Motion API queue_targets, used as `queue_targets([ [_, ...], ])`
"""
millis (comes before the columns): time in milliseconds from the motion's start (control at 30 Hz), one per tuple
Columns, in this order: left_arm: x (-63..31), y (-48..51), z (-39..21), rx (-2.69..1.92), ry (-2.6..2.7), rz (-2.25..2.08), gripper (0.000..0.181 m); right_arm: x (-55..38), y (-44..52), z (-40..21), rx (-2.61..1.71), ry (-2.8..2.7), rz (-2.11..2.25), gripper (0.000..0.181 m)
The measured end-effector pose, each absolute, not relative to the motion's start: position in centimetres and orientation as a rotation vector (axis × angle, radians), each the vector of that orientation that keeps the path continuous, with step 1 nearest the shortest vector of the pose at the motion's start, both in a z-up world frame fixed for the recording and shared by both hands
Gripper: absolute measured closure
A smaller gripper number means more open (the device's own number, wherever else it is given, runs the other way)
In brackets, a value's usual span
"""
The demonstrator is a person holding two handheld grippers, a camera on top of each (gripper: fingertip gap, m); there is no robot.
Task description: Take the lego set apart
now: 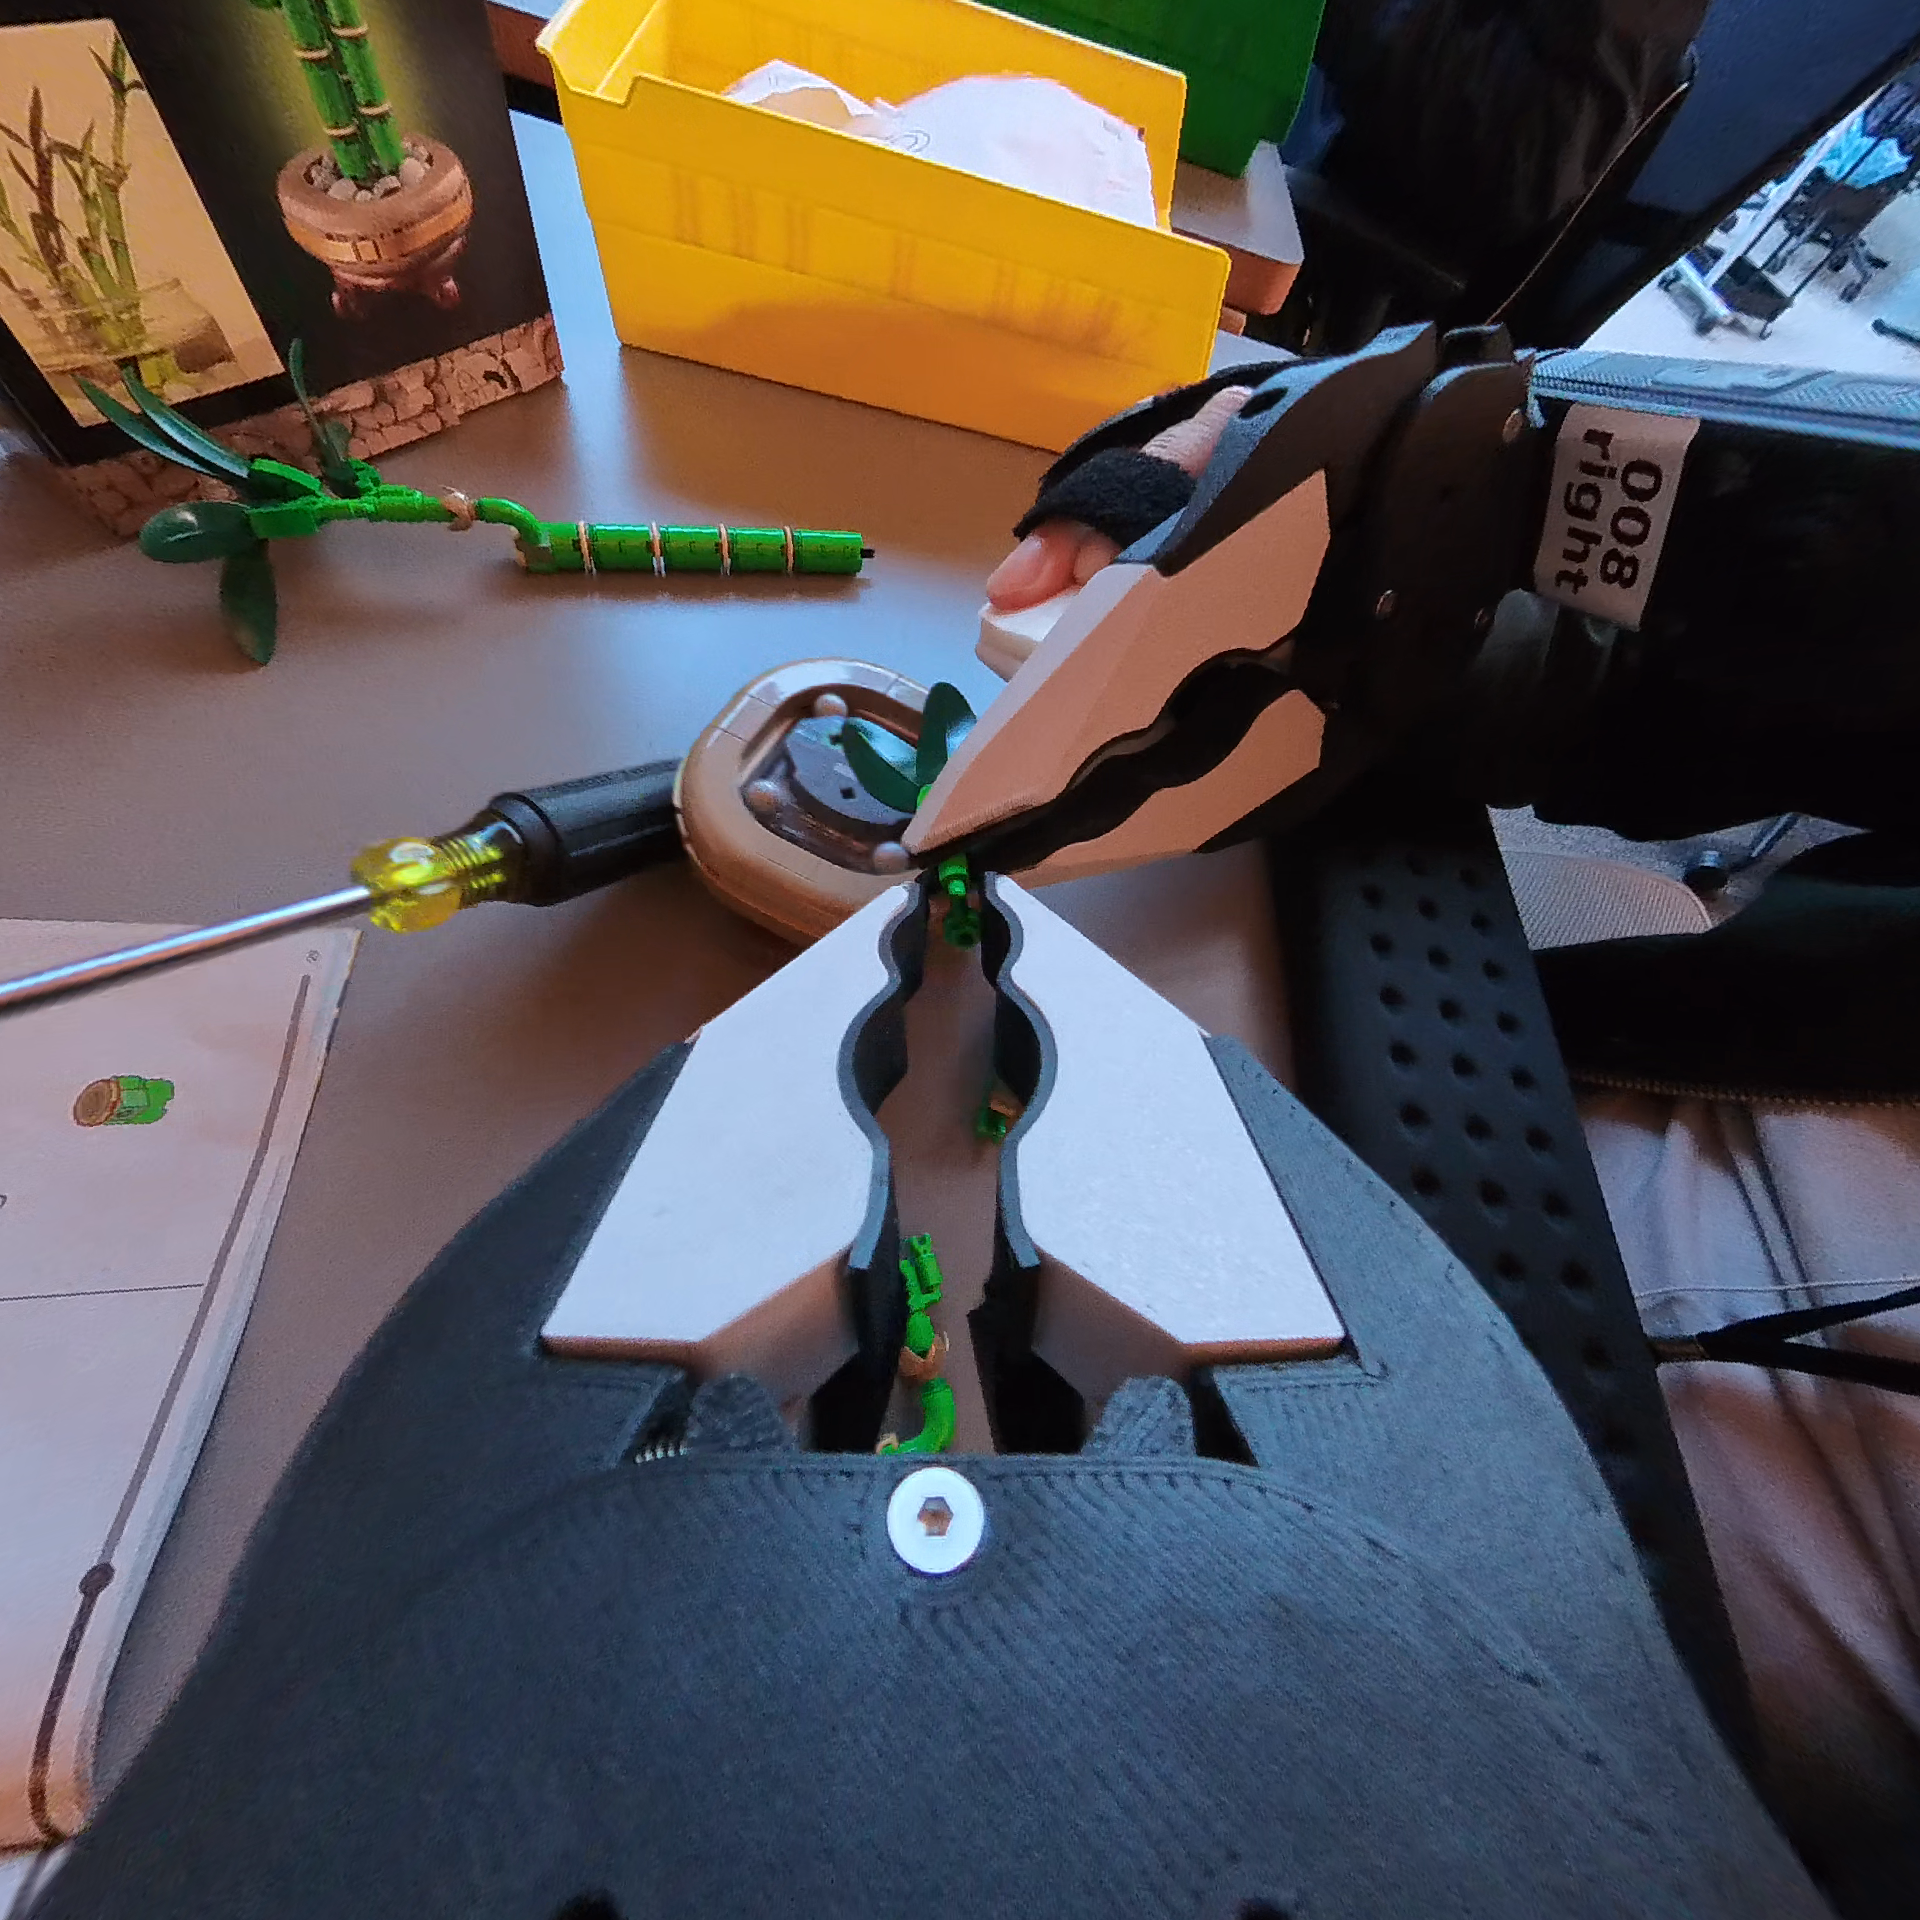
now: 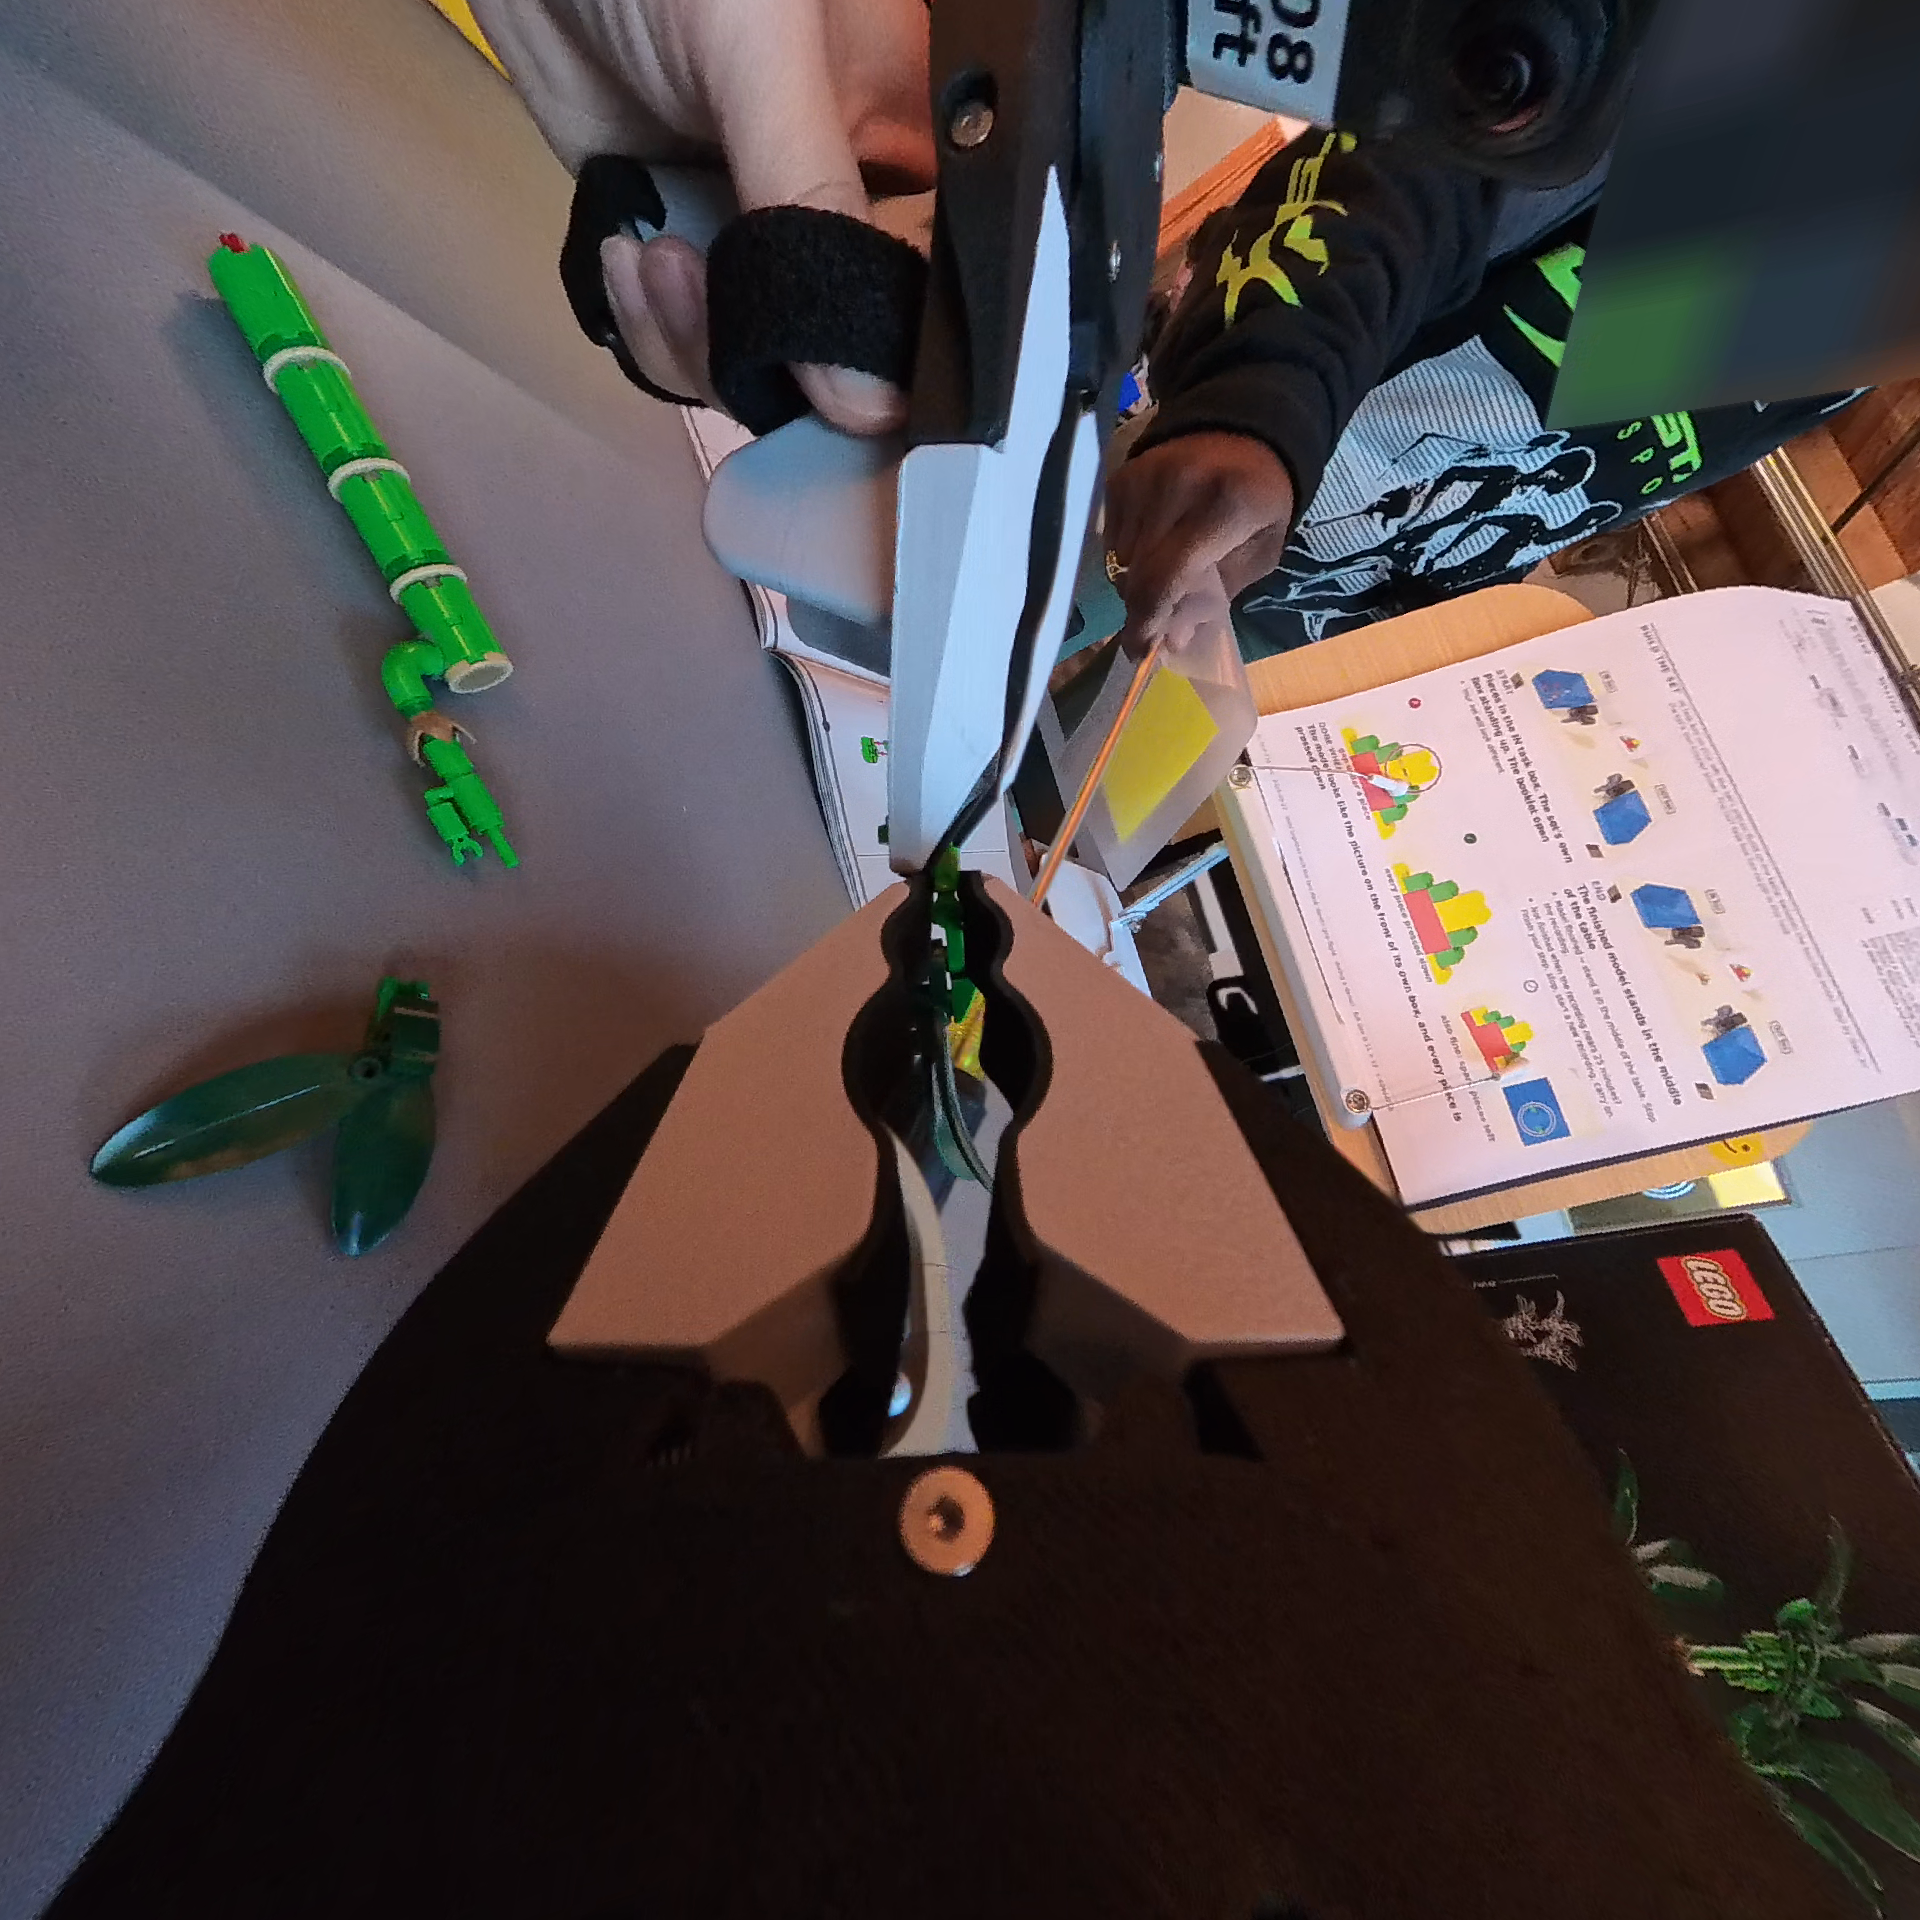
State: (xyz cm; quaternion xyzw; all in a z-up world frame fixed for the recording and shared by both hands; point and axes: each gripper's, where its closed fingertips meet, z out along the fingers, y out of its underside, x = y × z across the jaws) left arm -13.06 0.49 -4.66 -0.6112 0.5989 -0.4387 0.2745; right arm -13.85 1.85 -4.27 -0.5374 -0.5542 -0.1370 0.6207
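Both grippers meet tip to tip on one small green stem piece (image 1: 958, 902), held above the table. My left gripper (image 1: 951, 914) is shut on its bare stem end. My right gripper (image 1: 928, 847) comes in from the right and is shut on the end with dark green leaves (image 1: 896, 750). In the right wrist view my right gripper (image 2: 943, 904) pinches the green piece (image 2: 948, 940), and the left gripper (image 2: 935, 847) comes down from above. A tan pot base (image 1: 758, 727) lies behind the tips. A bamboo stalk with leaves (image 1: 665, 545) lies on the table.
A screwdriver (image 1: 457, 857) lies left of the pot base. Yellow bin (image 1: 883, 260) and set box (image 1: 260, 208) stand behind; a booklet (image 1: 135, 1195) is at left. Another stalk (image 2: 364, 499) and loose leaves (image 2: 281, 1112) lie on the table. Another person's hand (image 2: 1195, 540) is near an instruction sheet (image 2: 1610, 883). The tips of both grippers are at nearly the same place.
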Motion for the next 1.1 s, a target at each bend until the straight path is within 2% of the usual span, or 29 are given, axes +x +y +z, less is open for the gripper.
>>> queue_targets([
  [233,-12.96,0.49,-4.50,-1.671,1.576,-1.254,0.160,-13.92,1.78,-4.37,-1.234,-1.281,-0.291,0.176],
  [333,-12.88,0.34,-4.49,-1.688,1.570,-1.291,0.167,-13.83,1.80,-4.38,-1.234,-1.279,-0.293,0.176],
  [467,-12.88,0.38,-4.49,-1.696,1.564,-1.293,0.165,-13.98,1.70,-4.40,-1.223,-1.286,-0.290,0.176],
  [600,-13.12,0.62,-4.87,-1.720,1.575,-1.244,0.178,-14.16,1.70,-4.81,-1.219,-1.313,-0.311,0.176],
  [1100,-13.49,0.25,-4.50,-1.762,1.583,-1.223,0.179,-13.98,1.58,-4.50,-1.196,-1.313,-0.365,0.175],
])
